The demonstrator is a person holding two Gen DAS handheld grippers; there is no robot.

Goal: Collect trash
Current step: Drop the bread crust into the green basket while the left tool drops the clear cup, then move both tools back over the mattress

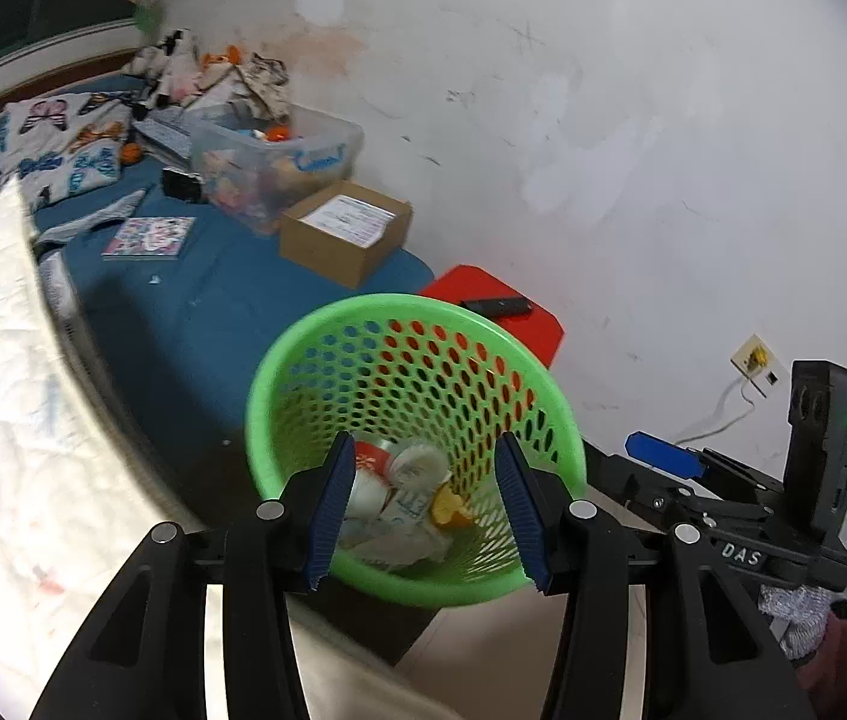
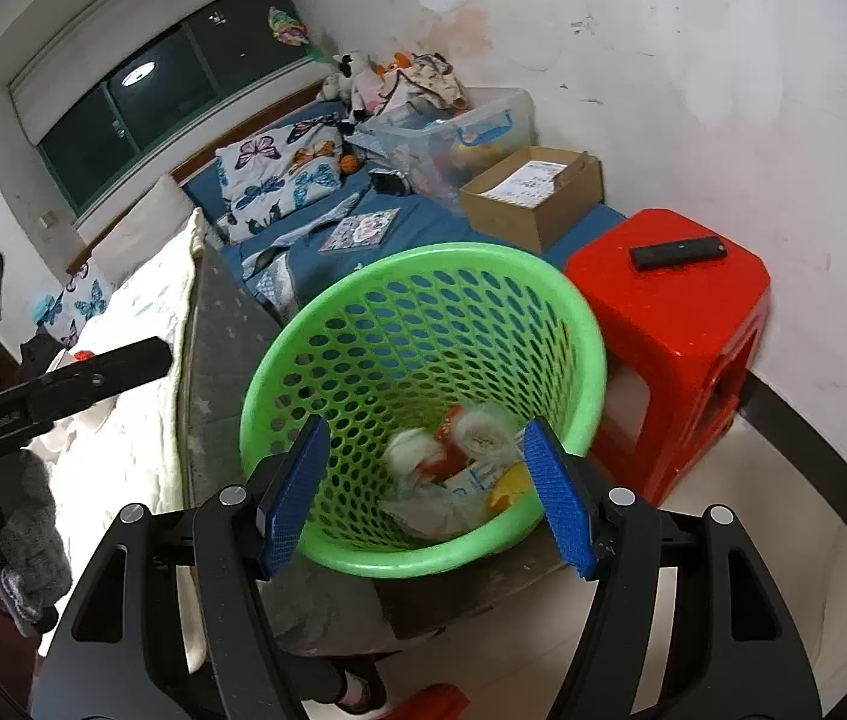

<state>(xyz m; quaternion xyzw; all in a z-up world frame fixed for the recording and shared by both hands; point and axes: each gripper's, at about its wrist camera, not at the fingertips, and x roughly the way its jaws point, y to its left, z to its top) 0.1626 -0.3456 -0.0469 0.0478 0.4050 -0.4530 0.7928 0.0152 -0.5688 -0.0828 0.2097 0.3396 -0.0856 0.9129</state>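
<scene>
A green perforated trash basket (image 1: 303,372) (image 2: 279,372) stands at the corner of the bed, tilted toward me. Inside lie paper cups (image 1: 408,462) (image 2: 483,429), crumpled paper (image 1: 405,540) (image 2: 435,510) and a yellow scrap (image 1: 450,507) (image 2: 510,483). My left gripper (image 1: 423,513) is open and empty, just in front of the basket's near rim. My right gripper (image 2: 429,492) is open and empty, also over the near rim. The right gripper also shows at the right of the left wrist view (image 1: 723,480). The left gripper's arm shows at the left of the right wrist view (image 2: 63,384).
A red plastic stool (image 2: 681,324) (image 1: 501,300) with a black remote (image 2: 678,252) (image 1: 495,305) stands right of the basket by the white wall. The bed (image 2: 435,222) holds a cardboard box (image 2: 534,195) (image 1: 345,228), a clear bin (image 1: 279,162), a booklet (image 2: 360,231), a butterfly-print quilt (image 2: 279,174) and soft toys (image 2: 357,84).
</scene>
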